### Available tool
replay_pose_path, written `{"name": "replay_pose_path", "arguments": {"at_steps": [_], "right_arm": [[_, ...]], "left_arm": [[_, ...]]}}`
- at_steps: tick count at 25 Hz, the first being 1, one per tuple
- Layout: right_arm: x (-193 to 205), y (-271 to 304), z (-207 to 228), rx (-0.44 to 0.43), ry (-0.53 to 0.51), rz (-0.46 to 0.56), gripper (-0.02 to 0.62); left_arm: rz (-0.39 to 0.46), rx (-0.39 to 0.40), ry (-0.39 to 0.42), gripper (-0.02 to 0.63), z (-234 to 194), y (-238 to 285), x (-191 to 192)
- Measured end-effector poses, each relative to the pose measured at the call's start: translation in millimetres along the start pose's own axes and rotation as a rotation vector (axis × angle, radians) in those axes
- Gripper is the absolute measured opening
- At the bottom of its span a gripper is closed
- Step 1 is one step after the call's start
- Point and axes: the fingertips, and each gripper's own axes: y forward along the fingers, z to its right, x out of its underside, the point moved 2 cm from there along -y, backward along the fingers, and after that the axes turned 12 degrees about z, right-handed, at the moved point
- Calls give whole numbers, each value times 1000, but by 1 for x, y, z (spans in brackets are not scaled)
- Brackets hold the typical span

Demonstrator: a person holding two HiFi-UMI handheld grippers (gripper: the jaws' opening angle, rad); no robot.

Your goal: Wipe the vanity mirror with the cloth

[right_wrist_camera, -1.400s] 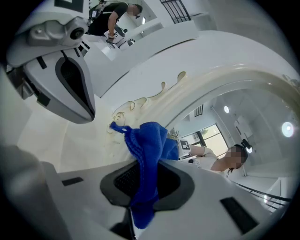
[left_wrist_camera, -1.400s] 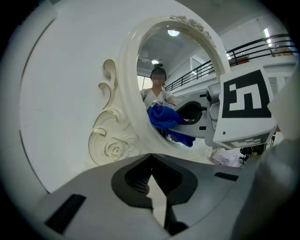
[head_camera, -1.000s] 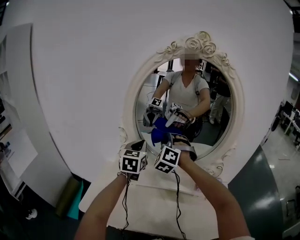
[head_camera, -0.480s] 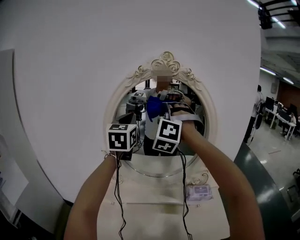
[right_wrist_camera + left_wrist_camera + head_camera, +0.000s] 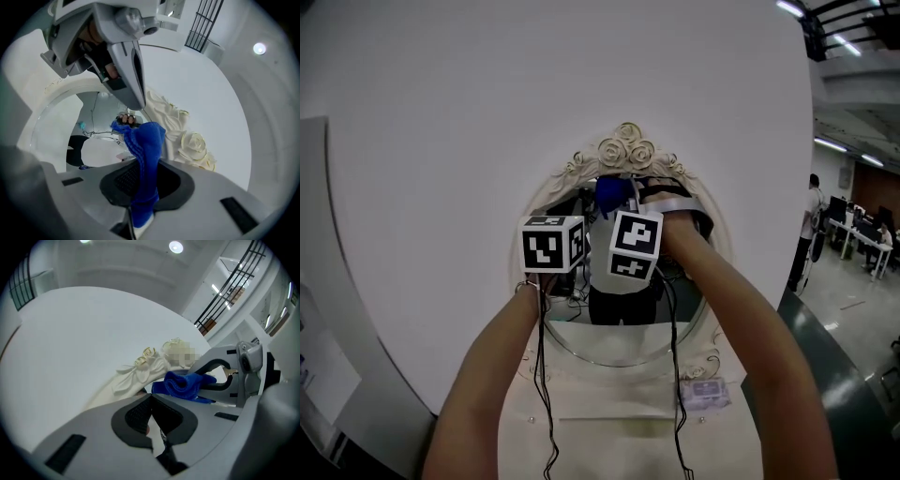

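Observation:
The vanity mirror [image 5: 623, 330] has a cream oval frame topped by carved roses [image 5: 626, 150]. My right gripper [image 5: 619, 201] is shut on a blue cloth [image 5: 611, 193], held up against the top of the glass just under the roses. In the right gripper view the cloth [image 5: 143, 150] stands up out of the shut jaws [image 5: 140, 187], next to the rose crest [image 5: 192, 145]. My left gripper [image 5: 563, 223] sits just left of it, shut and empty. Its own view shows the pads [image 5: 140, 416] pressed together, with the cloth [image 5: 185, 384] beyond them.
The mirror stands on a white vanity top [image 5: 600, 422] against a curved white wall [image 5: 441, 131]. A small packet of wipes [image 5: 705, 394] lies at the mirror's lower right. Cables [image 5: 542, 375] hang from both grippers. An open hall with a person [image 5: 813, 225] lies far right.
Both grippers have risen from the lower part of the mirror to its top edge under the roses. The blue cloth went up with the right gripper.

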Motion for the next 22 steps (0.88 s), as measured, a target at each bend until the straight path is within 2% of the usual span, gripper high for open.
{"name": "replay_pose_path", "arguments": {"at_steps": [7, 16, 19, 22], "right_arm": [[-1, 8, 5, -6, -12, -3, 66], [-3, 10, -6, 12, -9, 6, 66], [-5, 8, -16, 0, 3, 13, 66], [-7, 4, -33, -26, 27, 20, 66]], "left_arm": [[-11, -11, 40, 5, -4, 2, -6], [-54, 19, 128, 5, 6, 1, 23], [-57, 39, 103, 5, 14, 0, 32], [-85, 52, 27, 5, 18, -6, 49]]}}
